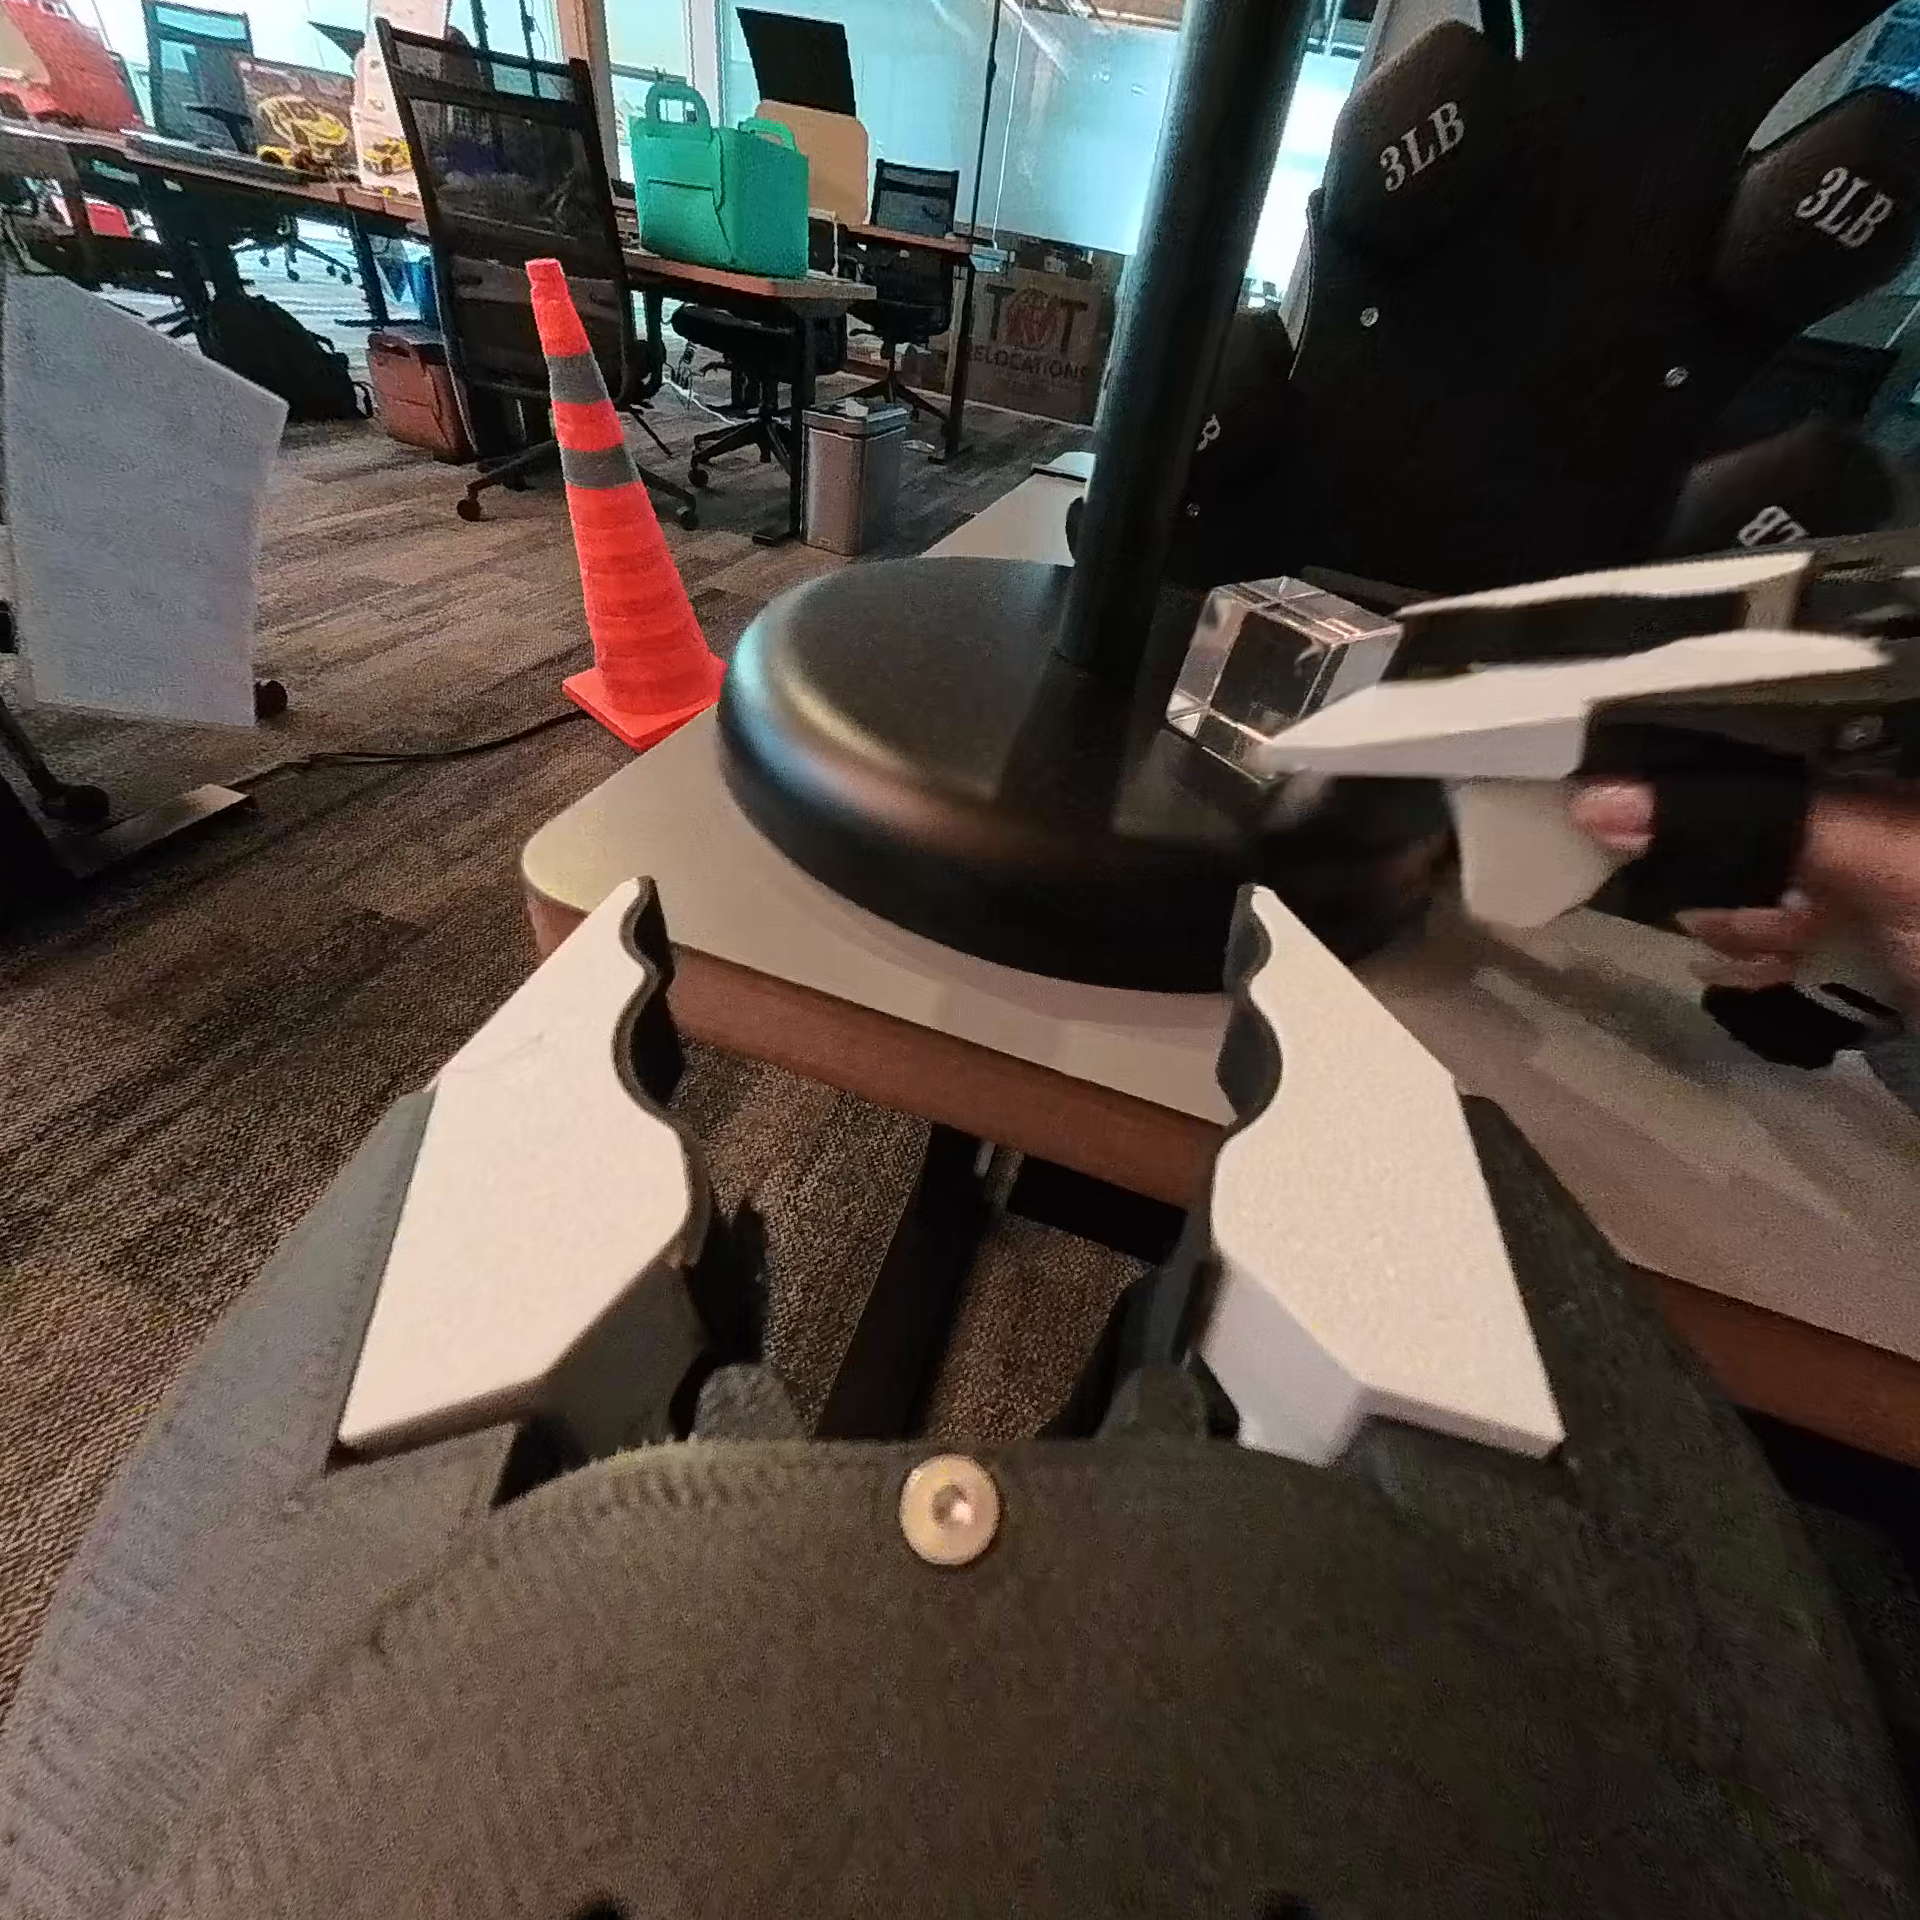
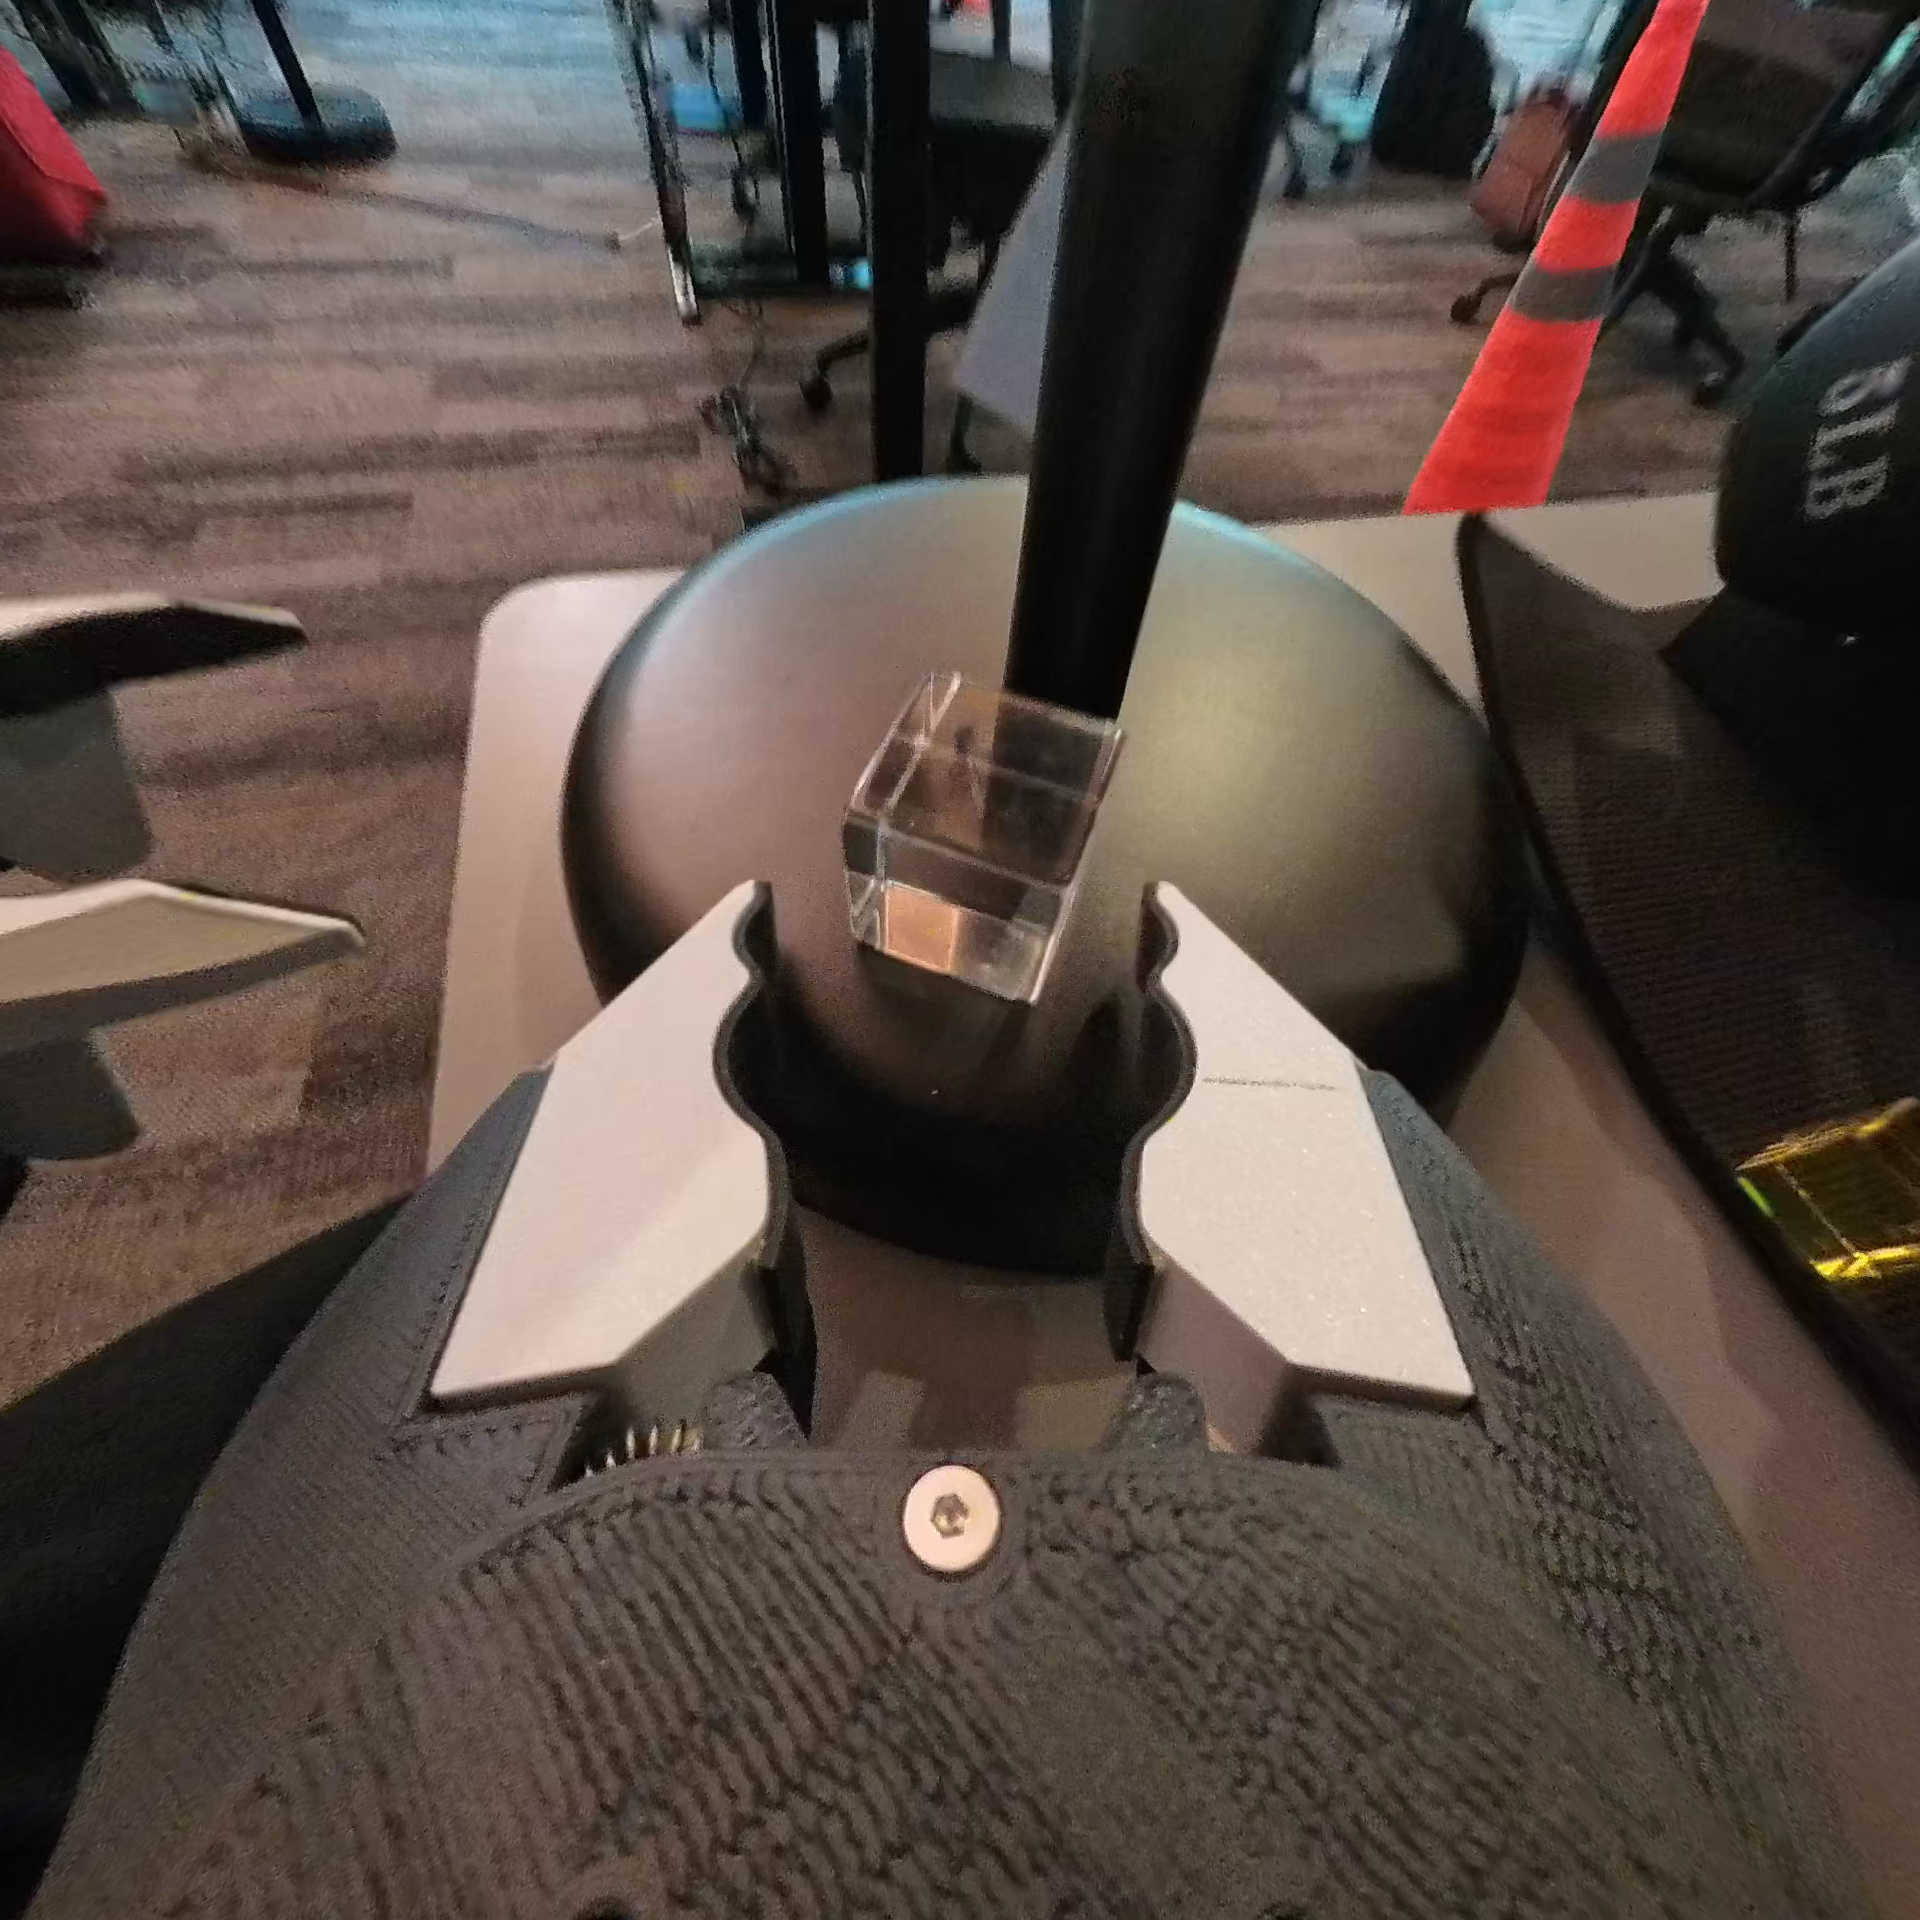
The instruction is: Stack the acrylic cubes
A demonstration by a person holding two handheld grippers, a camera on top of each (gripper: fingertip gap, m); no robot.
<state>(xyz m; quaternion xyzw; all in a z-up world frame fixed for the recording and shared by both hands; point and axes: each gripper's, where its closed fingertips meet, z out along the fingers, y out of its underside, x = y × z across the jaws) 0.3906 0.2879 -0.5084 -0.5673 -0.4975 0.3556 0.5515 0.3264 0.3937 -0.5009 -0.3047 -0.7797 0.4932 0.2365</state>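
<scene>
Fingers [image 2: 644, 1143] parted on right gripper [image 2: 956, 904] and clamping nothing, clear cube [image 2: 982, 852] just ahead on black base [image 2: 1299, 790] beside pole [image 2: 1122, 364], left gripper [image 1: 951, 899] also wide and bare at surface [image 1: 623, 852] corner: back straight out, keeping tips off cube.
</scene>
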